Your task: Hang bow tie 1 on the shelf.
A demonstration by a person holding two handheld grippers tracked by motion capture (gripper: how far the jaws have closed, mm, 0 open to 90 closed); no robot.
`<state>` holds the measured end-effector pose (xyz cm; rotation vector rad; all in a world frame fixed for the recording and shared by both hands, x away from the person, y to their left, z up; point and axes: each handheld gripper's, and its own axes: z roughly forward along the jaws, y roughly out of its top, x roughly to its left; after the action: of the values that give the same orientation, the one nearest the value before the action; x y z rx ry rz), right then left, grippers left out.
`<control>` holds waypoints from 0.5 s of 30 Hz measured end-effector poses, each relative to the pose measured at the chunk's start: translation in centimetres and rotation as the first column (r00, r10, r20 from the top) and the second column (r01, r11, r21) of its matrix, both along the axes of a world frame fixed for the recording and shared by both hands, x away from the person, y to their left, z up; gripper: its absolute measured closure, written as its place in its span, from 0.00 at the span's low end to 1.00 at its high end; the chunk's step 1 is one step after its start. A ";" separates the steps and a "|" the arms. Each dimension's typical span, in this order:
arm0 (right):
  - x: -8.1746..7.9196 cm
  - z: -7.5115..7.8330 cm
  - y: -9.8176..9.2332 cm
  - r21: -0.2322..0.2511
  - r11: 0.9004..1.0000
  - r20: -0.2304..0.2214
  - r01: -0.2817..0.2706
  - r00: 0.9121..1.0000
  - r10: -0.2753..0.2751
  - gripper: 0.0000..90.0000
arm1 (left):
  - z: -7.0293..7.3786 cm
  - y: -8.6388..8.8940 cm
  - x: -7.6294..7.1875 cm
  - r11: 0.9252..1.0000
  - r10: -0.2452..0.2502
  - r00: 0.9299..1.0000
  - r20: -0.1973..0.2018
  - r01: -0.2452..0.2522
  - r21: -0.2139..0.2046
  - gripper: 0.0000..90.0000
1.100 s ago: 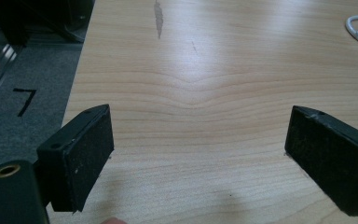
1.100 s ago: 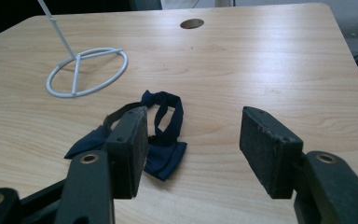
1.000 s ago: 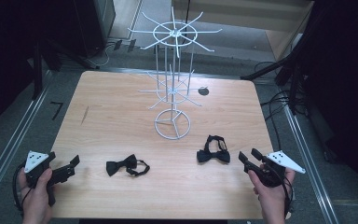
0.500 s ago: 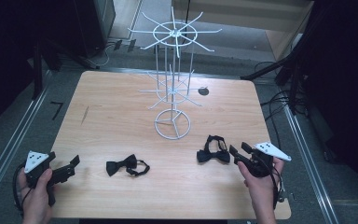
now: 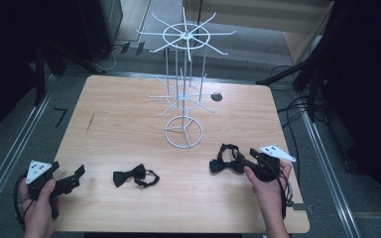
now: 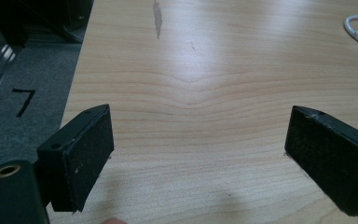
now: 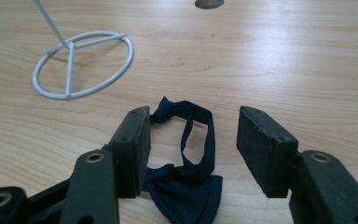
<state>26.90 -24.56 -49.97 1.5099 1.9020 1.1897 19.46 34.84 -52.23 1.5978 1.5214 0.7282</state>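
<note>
Light wooden table, rounded corners, a dark streak near its left side. White wire display stand stands mid-table on a ring base. Two dark bow ties lie near the front edge: one left, one right.

A single black numeral "7" stands on the grey floor left of the table. In the high view it lies at centre left. No other text is legible.

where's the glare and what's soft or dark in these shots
High view: wooden table evenly lit, surroundings nearly black, white wire rack slightly soft. Left gripper view: pale sheen across the wood beyond the left tongs. Right gripper view: bright glare upper right, navy bow tie dark between the right tongs.
</note>
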 end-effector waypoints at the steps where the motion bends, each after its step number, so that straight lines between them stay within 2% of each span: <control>1: 0.2 -0.2 0.1 -0.003 1.000 -0.007 0.002 1.000 -0.002 0.51 | 0.0 0.0 0.0 1.000 0.002 1.000 0.002 -0.002 -0.002 0.09; 9: 1.8 -1.7 1.0 -0.032 0.999 -0.065 0.012 0.998 -0.014 0.44 | 0.0 0.0 0.0 1.000 -0.005 1.000 0.000 0.005 0.004 0.09; 15: 2.3 -2.4 1.3 -0.020 0.999 -0.092 0.030 0.995 -0.031 0.45 | 0.0 0.0 0.0 1.000 -0.005 1.000 0.000 0.005 0.004 0.09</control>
<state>29.21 -23.28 -52.38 1.6036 1.9366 1.1029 19.48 34.80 -52.23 1.6036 1.5167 0.7290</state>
